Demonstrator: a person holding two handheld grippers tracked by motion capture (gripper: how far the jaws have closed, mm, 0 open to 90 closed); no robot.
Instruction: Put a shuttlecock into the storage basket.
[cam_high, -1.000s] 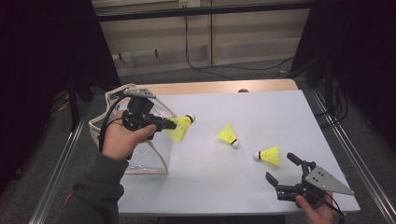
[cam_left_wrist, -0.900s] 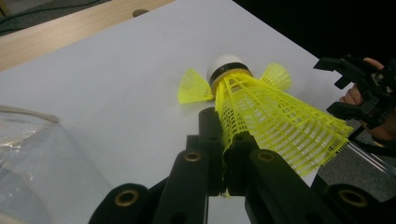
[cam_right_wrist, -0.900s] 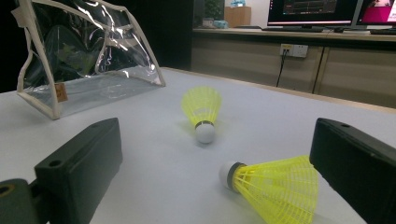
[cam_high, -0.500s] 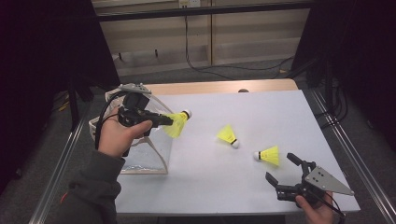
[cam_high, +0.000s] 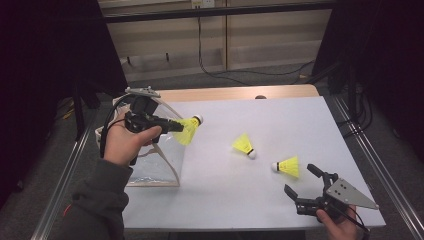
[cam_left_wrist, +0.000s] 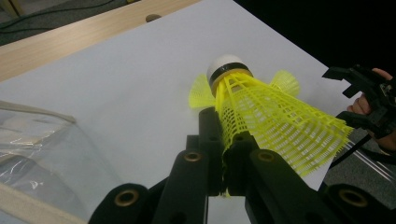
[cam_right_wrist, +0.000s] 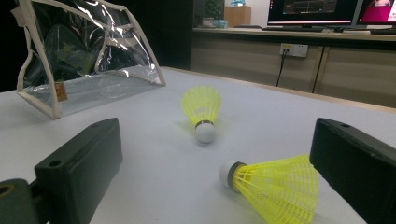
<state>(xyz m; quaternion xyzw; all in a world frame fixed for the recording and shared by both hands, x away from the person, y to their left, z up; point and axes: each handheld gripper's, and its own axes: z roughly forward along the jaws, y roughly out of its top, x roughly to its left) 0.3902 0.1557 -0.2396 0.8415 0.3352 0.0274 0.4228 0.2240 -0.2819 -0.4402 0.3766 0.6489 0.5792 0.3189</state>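
My left gripper is shut on the skirt of a yellow shuttlecock, held in the air with its white cork pointing away to the right. In the left gripper view the jaws pinch the mesh skirt of that shuttlecock. It hangs just over the right edge of a clear pouch with beige trim. Two more yellow shuttlecocks lie on the white table: one in the middle and one right in front of my open right gripper. In the right gripper view that near shuttlecock lies between the wide jaws.
The clear pouch stands at the table's left edge with its mouth propped up. A wooden strip runs along the far side of the table. Metal rails flank both sides. Cabinets and cables lie beyond.
My left hand has drifted slightly left and toward the far side with the shuttlecock still in its jaws. The right gripper and the two loose shuttlecocks have stayed put.
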